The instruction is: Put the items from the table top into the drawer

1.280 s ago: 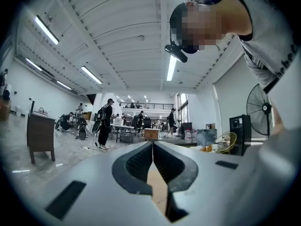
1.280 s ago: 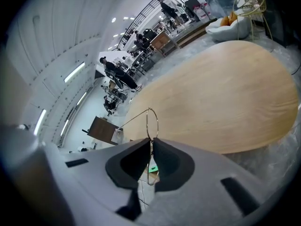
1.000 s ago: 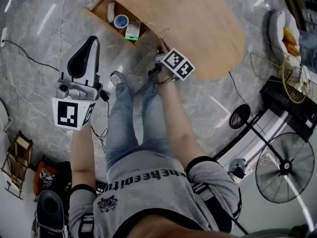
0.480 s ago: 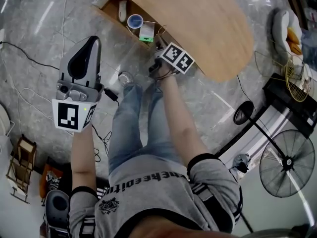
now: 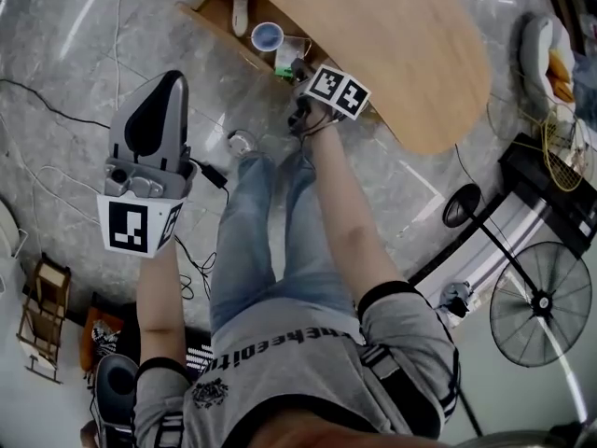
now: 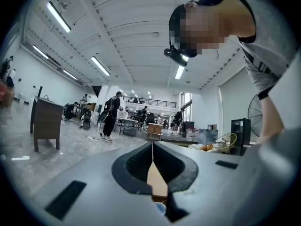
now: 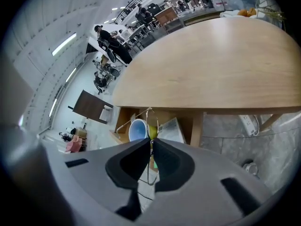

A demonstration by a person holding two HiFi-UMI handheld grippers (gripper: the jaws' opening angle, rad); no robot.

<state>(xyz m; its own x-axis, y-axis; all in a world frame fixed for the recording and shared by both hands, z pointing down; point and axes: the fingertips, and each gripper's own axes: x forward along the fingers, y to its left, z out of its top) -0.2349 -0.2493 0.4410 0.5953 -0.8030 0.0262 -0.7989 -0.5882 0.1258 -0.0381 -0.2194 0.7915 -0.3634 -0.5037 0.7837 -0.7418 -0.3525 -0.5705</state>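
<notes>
The left claw (image 6: 152,145), carried by the person's left hand well out over the grey marbled floor (image 5: 65,73), is clenched with its dark pads meeting and nothing between them; it points towards the desk but stands well apart from it.

The open wooden drawer (image 5: 207,15) juts out from under the desk's edge; inside lie a white oblong item (image 5: 241,7), a round blue cup with a white rim (image 5: 267,35) and a small green box (image 5: 283,65), with a white printed packet (image 7: 171,131) just beside the cup.

The right claw (image 7: 151,141) is shut on a thin metal wire loop (image 7: 148,111); the wire rises above the pinched tips and hangs below them; in its own view it stands in front of the drawer's mouth, across the cup and the packet; whether it touches either cannot be told.

The pale wooden oval desk (image 5: 392,35) shows a bare top; further right stand a black floor fan (image 5: 546,311) and a yellow wire basket (image 5: 560,138).
</notes>
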